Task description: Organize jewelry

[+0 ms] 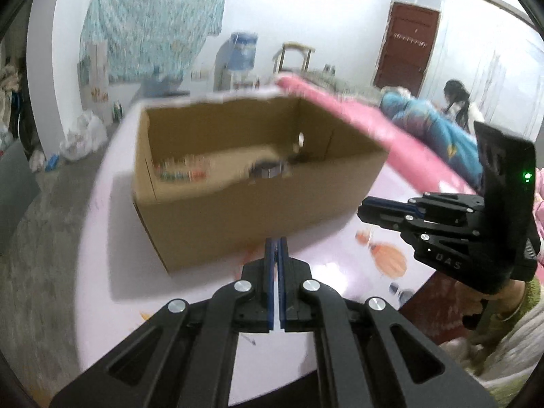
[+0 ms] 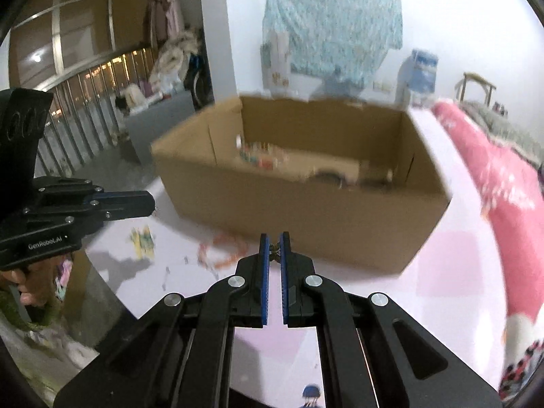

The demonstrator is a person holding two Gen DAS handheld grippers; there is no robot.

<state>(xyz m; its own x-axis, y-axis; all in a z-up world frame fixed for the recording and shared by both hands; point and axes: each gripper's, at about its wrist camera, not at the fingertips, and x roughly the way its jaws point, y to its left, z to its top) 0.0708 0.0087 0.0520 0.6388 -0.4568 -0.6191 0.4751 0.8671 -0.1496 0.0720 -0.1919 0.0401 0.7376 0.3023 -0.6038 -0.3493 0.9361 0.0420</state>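
Observation:
An open cardboard box point(image 1: 238, 224) point(image 2: 306, 217) stands on a pale round table point(image 1: 112, 306) point(image 2: 442, 289). Inside it lie colourful beads point(image 1: 176, 170) point(image 2: 258, 156) and a dark round piece point(image 1: 268, 170), all blurred. My left gripper point(image 1: 276, 241) point(image 2: 153, 204) hovers before the box's near wall, shut, with nothing visible between its blue pads. Further right, my right gripper point(image 2: 274, 238) point(image 1: 362, 210) is shut on a small dark and gold jewellery piece point(image 2: 274, 251) pinched at its tips. An orange beaded loop point(image 2: 222, 251) point(image 1: 387, 258) lies on the table below.
A yellow-green trinket point(image 2: 142, 241) and small scattered bits lie near the table's left edge. A pink quilt point(image 1: 340, 112) point(image 2: 493, 176) runs along the right. A person point(image 1: 459, 102) sits far behind, and a water dispenser point(image 1: 238, 54) stands at the wall.

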